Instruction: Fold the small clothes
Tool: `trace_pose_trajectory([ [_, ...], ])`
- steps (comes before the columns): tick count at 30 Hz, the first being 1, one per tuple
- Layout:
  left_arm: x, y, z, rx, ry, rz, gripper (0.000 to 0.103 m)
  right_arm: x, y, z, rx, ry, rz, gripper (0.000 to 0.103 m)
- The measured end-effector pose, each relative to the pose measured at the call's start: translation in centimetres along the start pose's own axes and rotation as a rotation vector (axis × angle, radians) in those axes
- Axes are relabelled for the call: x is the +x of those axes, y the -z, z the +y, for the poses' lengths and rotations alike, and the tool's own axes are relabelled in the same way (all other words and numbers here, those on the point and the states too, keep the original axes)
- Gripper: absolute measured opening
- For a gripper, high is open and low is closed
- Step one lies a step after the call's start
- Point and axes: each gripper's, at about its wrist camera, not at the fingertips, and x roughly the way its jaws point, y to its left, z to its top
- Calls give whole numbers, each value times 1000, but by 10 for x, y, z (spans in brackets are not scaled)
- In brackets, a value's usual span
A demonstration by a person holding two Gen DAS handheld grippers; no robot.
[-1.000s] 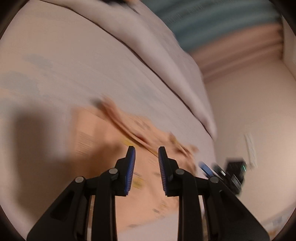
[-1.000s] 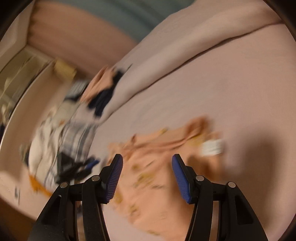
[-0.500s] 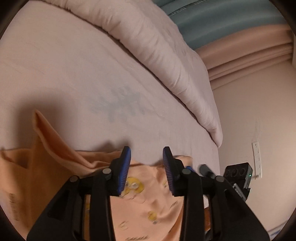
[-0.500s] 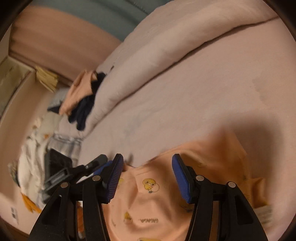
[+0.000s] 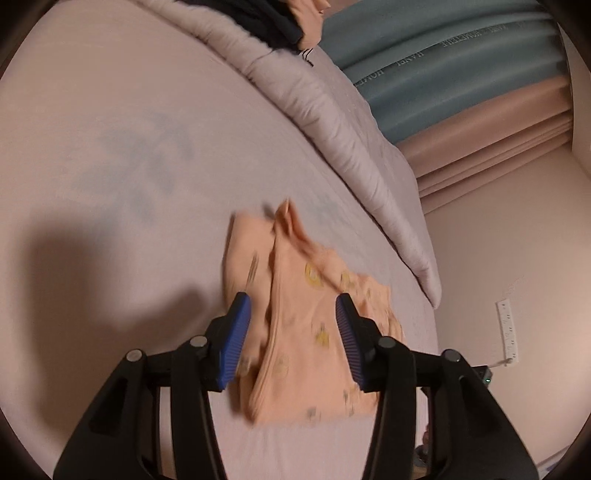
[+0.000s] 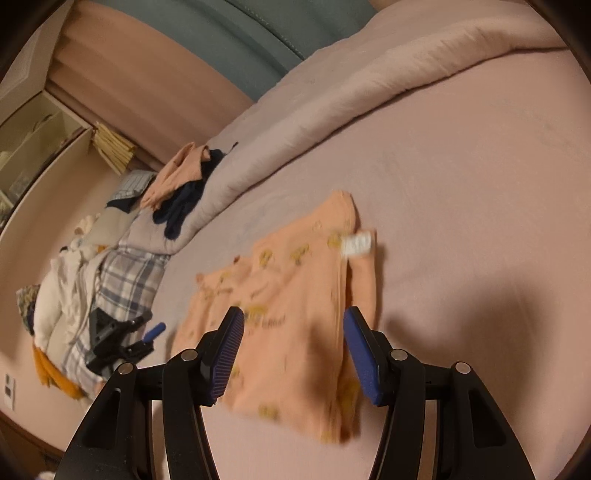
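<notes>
Peach garment [image 5: 303, 332]: motion-blurred in both views; yellow prints and lettering unreadable; white label [image 6: 357, 242] smeared. Near edge hidden behind the left tongs [image 5: 291, 339]. Dark clothes [image 5: 273, 22] on the duvet [image 5: 332, 110]: cut off by the top edge. Bedside pile [image 6: 92, 288]: items indistinct.

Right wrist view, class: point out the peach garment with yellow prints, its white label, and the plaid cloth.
peach garment [image 6: 295, 332], right wrist view, middle of its printed front.
white label [image 6: 357, 243], right wrist view, centre of the tag.
plaid cloth [image 6: 129, 280], right wrist view, checked area at the bed's edge.
</notes>
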Motion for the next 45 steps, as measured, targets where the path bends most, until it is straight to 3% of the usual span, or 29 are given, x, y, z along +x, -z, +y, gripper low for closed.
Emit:
trace_pose_trajectory([
  [6, 6, 43, 0, 55, 40, 67, 47, 23, 28, 15, -36, 17, 65, 57],
  [11, 12, 49, 11, 63, 52, 83, 47, 28, 35, 14, -58, 83, 85, 57],
  [17, 21, 59, 1, 114, 101, 122, 45, 26, 46, 12, -86, 55, 86, 57],
  [18, 23, 60, 0, 121, 108, 126, 43, 29, 47, 14, -97, 42, 90, 54],
  [20, 27, 63, -4, 146, 99, 143, 24, 35, 48, 17, -129, 45, 100, 40],
  [21, 31, 63, -6, 157, 75, 150, 19, 40, 47, 20, -153, 52, 106, 33],
  [22, 35, 63, -6, 159, 62, 158, 10, 44, 46, 22, -180, 71, 105, 16],
  [23, 37, 63, -7, 161, 47, 161, 5, 45, 45, 23, -195, 89, 97, 11],
  [26, 34, 61, -5, 143, 28, 134, 4, 43, 43, 24, -214, 127, 59, 4],
  [29, 24, 58, -1, 131, 24, 96, 3, 34, 42, 19, -200, 184, 36, 4],
  [35, 18, 58, 10, 100, 53, 105, 4, 12, 46, 13, -177, 165, 15, 4],
  [36, 18, 58, 10, 94, 56, 105, 4, 11, 45, 12, -170, 157, 17, 10],
  [38, 19, 58, 10, 86, 77, 108, 4, 10, 44, 12, -159, 160, 12, 46],
  [45, 33, 59, 5, 96, 87, 158, 8, 42, 43, 19, -221, 178, 70, 47],
])
